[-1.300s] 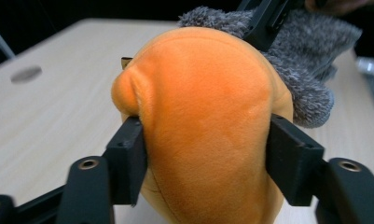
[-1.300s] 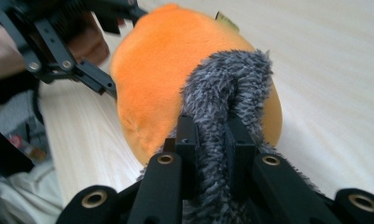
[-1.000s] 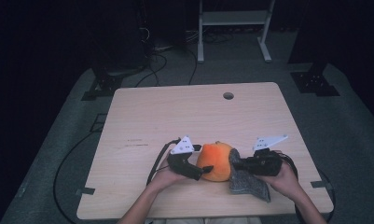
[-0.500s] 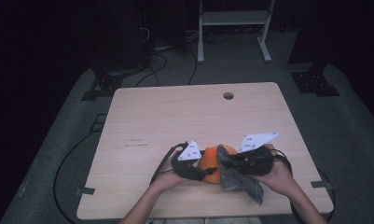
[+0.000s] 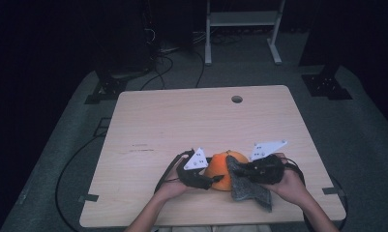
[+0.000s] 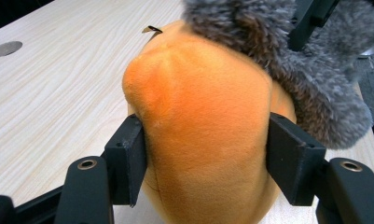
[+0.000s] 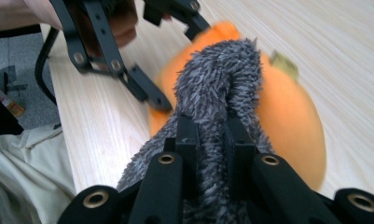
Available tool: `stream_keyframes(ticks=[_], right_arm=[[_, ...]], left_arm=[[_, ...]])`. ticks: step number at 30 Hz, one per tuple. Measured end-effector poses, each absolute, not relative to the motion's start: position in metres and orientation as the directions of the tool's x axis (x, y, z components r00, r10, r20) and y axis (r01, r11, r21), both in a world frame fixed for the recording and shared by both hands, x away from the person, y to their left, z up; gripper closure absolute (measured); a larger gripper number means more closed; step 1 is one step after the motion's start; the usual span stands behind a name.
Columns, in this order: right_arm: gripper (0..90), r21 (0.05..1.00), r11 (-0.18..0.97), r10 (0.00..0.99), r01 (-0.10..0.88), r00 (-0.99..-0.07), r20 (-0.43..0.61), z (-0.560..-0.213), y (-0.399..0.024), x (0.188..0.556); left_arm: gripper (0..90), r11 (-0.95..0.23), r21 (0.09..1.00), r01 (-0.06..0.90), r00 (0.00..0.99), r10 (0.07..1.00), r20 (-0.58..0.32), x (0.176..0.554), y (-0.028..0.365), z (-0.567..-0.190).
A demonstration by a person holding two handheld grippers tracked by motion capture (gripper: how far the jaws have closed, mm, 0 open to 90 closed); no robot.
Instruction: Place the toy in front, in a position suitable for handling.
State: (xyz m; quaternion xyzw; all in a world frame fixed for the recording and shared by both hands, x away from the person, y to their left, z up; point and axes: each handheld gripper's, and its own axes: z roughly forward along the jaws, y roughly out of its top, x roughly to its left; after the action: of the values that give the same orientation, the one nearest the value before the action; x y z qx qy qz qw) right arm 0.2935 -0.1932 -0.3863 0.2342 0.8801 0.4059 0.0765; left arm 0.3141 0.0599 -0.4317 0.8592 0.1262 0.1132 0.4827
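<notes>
High view: left claw [image 5: 212, 180] clamps orange plush [image 5: 219, 166], right claw [image 5: 237, 170] pinches grey cloth [image 5: 249, 191].

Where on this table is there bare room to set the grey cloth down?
Bare table stretches from the grommet hole across the far and left parts. Crowded: the near middle, where both grippers flank the orange plush and grey cloth.

Right tool [image 7: 211, 140] pinches grey fuzzy cloth [image 7: 217, 88] draped against orange plush toy [image 7: 287, 116]; left tool [image 7: 149, 56] grips toy on tabletop [image 7: 334, 42].

plush orange toy [image 6: 203, 130], shaggy grey cloth [image 7: 222, 88], seemingly wood-grain table [image 5: 182, 121]
</notes>
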Motion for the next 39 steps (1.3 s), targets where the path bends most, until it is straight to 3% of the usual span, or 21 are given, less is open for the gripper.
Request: stream_keyframes(ticks=[9,12,20,25,39], right_arm=[[78.3,0.714,0.550,0.539,0.433,-0.837,0.092,-0.409,-0.224,0.288],[78.1,0.718,0.552,0.540,0.424,-0.838,0.079,-0.401,-0.225,0.282],[78.0,0.752,0.595,0.433,0.284,-0.902,-0.001,-0.362,-0.169,0.287],[78.0,0.749,0.601,0.406,0.277,-0.914,0.012,-0.361,-0.152,0.298],[78.1,0.761,0.536,0.480,0.365,-0.873,0.081,-0.379,-0.192,0.304]], left_arm=[[35.6,-0.501,0.858,0.116,0.942,0.330,0.065,0.315,0.061,-0.432],[35.4,-0.497,0.860,0.114,0.940,0.334,0.068,0.314,0.061,-0.433],[35.3,-0.530,0.847,0.052,0.939,0.314,0.139,0.303,0.054,-0.429],[35.9,-0.522,0.851,0.049,0.938,0.317,0.141,0.302,0.064,-0.434],[35.2,-0.529,0.847,0.053,0.943,0.306,0.131,0.304,0.071,-0.438]])
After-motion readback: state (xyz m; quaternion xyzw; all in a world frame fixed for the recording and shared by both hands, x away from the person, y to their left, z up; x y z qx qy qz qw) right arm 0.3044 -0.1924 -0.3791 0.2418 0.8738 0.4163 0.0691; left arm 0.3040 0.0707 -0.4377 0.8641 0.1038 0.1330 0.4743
